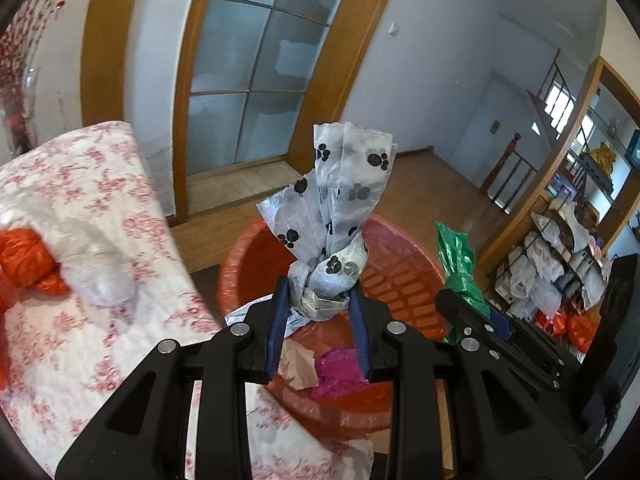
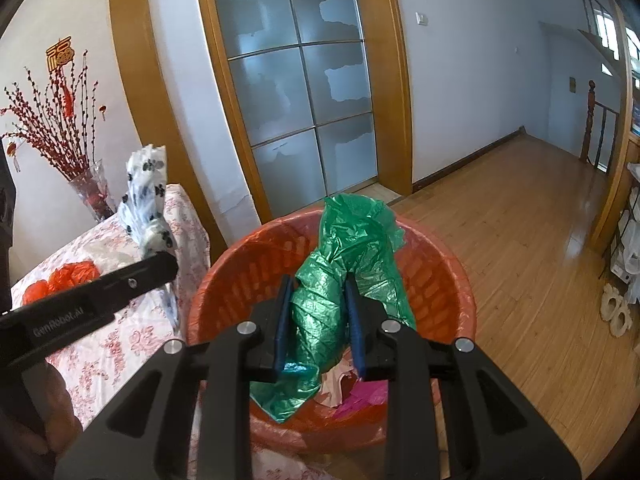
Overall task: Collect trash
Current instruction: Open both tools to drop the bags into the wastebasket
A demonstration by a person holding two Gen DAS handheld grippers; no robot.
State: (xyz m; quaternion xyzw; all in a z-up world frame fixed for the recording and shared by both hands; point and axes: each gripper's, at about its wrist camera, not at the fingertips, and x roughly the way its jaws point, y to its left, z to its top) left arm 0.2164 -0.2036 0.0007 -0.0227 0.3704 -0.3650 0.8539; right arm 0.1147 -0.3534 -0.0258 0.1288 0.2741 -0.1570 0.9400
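The left gripper (image 1: pixel 320 308) was clamped on a knotted paw-print bag (image 1: pixel 340 208); the right gripper (image 2: pixel 318 312) pinched a green bag (image 2: pixel 352 248). Both were held over the red bin (image 2: pixel 448 280), evidently ready for dropping in.

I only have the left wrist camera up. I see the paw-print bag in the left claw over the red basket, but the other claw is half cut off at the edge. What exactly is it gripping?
Observer: The right claw is shut on a crumpled green bag, held over the red basket.
Operator: Does that bag reach the trash already inside?
Observer: Its lower end hangs down inside the basket beside the pink scraps; whether it touches them I cannot tell.
Operator: Anything behind the table that I am missing?
Observer: A glass vase with red branches stands at the table's far end, against the wall.
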